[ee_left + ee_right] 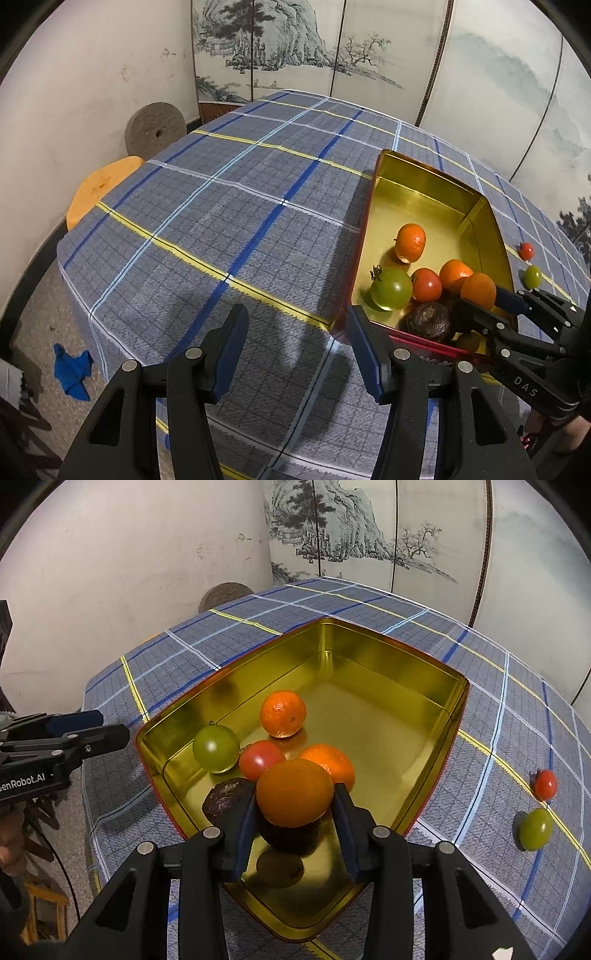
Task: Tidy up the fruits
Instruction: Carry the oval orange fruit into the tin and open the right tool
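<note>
Right gripper jaws clamp a mandarin over the gold tin, ready to release; left gripper jaws gape empty.

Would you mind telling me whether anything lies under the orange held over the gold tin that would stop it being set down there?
Yes. The orange in the right hand-held gripper hangs directly above a dark fruit in the gold tin; bare floor lies further right.
</note>
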`<state>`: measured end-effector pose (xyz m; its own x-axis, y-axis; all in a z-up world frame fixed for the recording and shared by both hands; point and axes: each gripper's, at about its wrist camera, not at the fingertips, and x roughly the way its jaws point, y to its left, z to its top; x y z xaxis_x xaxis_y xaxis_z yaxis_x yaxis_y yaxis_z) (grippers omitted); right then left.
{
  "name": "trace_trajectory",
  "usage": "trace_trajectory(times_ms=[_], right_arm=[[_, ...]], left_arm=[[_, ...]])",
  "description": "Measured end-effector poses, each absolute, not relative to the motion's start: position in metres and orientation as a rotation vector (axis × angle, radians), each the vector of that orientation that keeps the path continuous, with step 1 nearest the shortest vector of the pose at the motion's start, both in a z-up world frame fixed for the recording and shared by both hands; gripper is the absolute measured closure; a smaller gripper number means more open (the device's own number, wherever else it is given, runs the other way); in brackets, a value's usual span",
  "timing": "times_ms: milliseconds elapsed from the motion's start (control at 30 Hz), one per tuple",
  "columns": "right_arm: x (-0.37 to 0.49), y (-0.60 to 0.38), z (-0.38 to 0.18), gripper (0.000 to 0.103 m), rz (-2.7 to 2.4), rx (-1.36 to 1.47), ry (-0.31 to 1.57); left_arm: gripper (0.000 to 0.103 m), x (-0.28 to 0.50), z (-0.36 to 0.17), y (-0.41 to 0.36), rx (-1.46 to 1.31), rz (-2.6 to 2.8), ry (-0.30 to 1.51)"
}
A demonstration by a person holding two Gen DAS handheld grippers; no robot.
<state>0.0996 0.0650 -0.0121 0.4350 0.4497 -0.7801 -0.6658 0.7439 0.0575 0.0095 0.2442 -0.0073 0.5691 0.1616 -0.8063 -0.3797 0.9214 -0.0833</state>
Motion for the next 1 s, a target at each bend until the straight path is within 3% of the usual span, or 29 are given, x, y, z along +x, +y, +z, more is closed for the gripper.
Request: trace_trajectory(times_ms=[1000], right_arm=[[0.092,0.03,0.012,0.063,0.668,-0.2,0.821]], left_arm=[[0.046,0.013,-0.008,0.239,-0.263,0.307,0.916]])
